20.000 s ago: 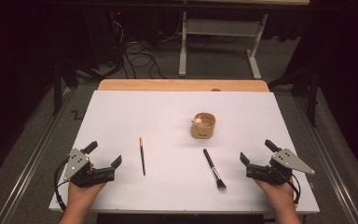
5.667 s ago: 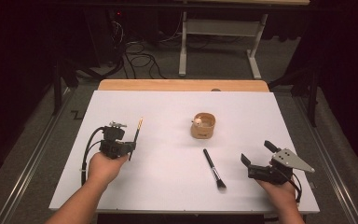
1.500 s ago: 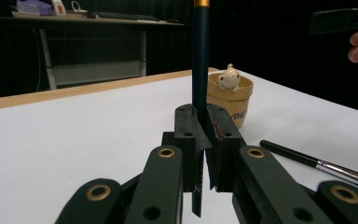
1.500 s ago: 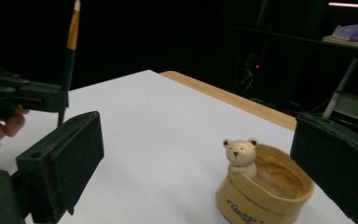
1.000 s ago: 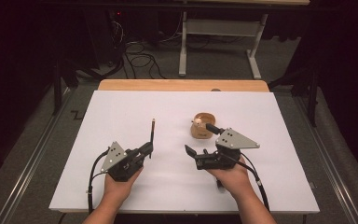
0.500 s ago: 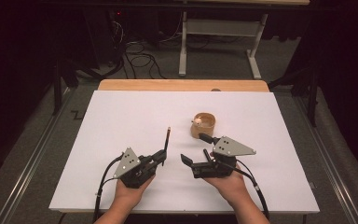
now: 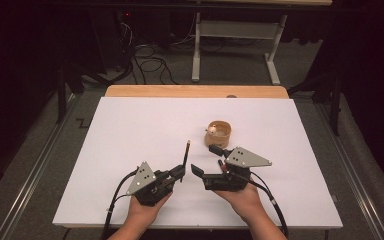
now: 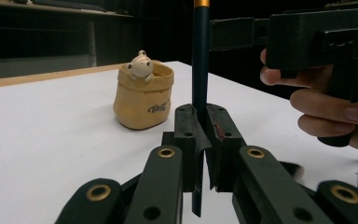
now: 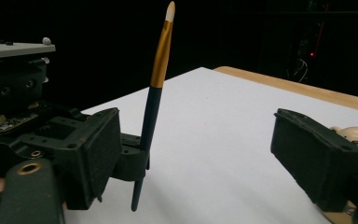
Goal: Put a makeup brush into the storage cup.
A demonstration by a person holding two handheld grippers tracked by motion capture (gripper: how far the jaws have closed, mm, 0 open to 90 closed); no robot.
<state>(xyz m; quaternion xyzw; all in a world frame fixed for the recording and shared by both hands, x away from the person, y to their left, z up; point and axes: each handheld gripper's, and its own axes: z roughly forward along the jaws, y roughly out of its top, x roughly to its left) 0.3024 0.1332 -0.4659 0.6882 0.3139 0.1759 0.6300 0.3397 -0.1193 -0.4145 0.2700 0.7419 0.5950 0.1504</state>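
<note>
A thin brush [image 7: 185, 155] with a dark handle, gold ferrule and pale tip is held near its lower end by my left gripper [image 7: 180, 173], which is shut on it. In the left gripper view the brush [image 8: 199, 56] rises upright from the closed jaws of the left gripper [image 8: 200, 128]. My right gripper [image 7: 206, 160] faces it from the right with its jaws apart; they have just been closing, and nothing is pressed between them. In the right gripper view the brush [image 9: 157, 70] stands in front of the right gripper [image 9: 205, 158], close to its left jaw.
A small tan cup with a bear figure [image 7: 219, 132] stands behind the right gripper; the left gripper view has the cup [image 8: 143, 95] at left. The white table sheet [image 7: 130, 130] ends at a wooden strip [image 7: 195, 91] at the back. A hand [image 8: 335, 112] holds the right gripper.
The left gripper has carried the brush rightward, toward the right gripper. The right gripper has stayed near the cup, and its jaws stand a little narrower.
</note>
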